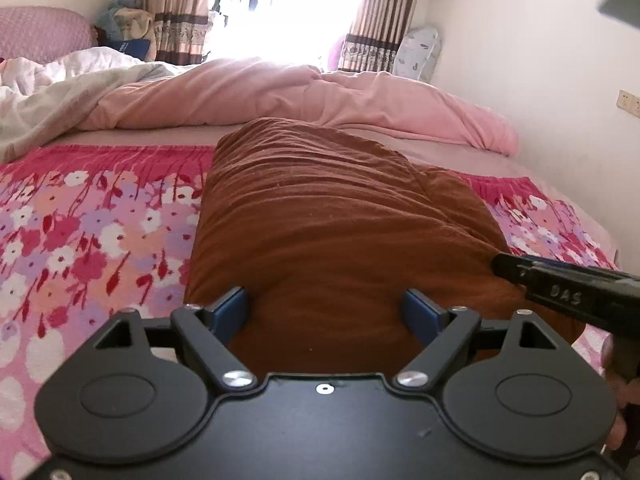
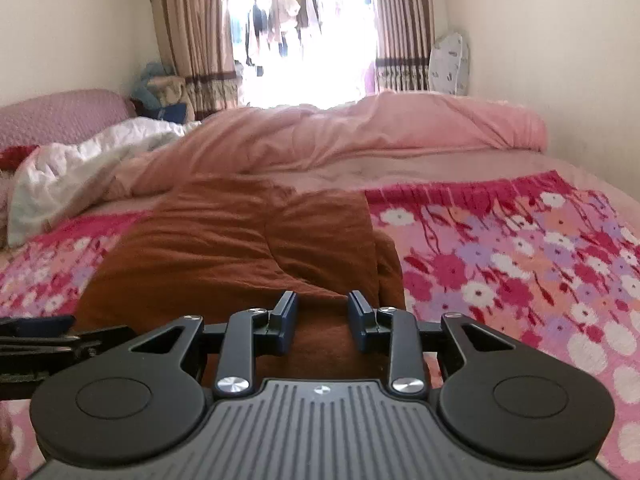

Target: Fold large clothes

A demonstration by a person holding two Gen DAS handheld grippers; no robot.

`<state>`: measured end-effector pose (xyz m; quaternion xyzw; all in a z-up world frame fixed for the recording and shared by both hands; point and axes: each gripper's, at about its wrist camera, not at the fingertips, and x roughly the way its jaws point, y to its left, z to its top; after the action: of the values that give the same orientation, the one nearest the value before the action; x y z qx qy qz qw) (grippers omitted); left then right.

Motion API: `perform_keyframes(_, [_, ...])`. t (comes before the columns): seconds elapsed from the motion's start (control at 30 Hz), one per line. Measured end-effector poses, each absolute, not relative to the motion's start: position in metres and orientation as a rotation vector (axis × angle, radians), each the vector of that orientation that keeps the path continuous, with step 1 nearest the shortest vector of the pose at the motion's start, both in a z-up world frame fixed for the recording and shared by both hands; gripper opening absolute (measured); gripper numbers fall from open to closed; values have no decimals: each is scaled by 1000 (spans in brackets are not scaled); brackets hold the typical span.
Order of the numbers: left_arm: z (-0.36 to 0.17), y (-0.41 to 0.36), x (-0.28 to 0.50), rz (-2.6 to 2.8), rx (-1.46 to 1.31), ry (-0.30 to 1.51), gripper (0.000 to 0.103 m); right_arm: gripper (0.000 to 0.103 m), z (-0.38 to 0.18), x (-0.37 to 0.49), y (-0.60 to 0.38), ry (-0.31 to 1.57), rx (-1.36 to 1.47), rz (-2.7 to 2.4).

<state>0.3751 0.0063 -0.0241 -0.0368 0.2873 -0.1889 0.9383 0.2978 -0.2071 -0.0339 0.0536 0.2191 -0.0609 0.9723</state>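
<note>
A large brown garment point(image 1: 328, 216) lies folded into a long thick bundle on the floral blanket point(image 1: 80, 232), running away from me. My left gripper point(image 1: 326, 314) is open wide at the bundle's near end, its blue pads either side of the cloth. In the right wrist view the same brown garment point(image 2: 224, 240) lies ahead. My right gripper point(image 2: 322, 320) is partly open over the near right edge, with cloth between its pads but not pinched. The right gripper's fingers also show in the left wrist view point(image 1: 560, 284).
A rumpled pink duvet point(image 1: 304, 96) and a white quilt point(image 1: 60, 80) lie across the far half of the bed. A pink headboard point(image 1: 40, 36) stands at the left. Curtains point(image 1: 180, 8) frame a bright window. The wall point(image 1: 540, 80) runs along the right.
</note>
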Motion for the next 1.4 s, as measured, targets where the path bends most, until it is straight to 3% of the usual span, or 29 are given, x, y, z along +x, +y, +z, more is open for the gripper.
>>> perform_keyframes(0.43, [16, 11, 422, -385, -92, 569, 86, 37, -4, 318, -210, 403, 95, -90])
perform_keyframes(0.87, [-5, -8, 449, -374, -37, 620, 86, 37, -29, 368, -221, 537, 133, -106])
perform_keyframes(1.4, [7, 20, 341, -391, -76, 553, 86, 39, 4, 273, -212, 386, 166, -54])
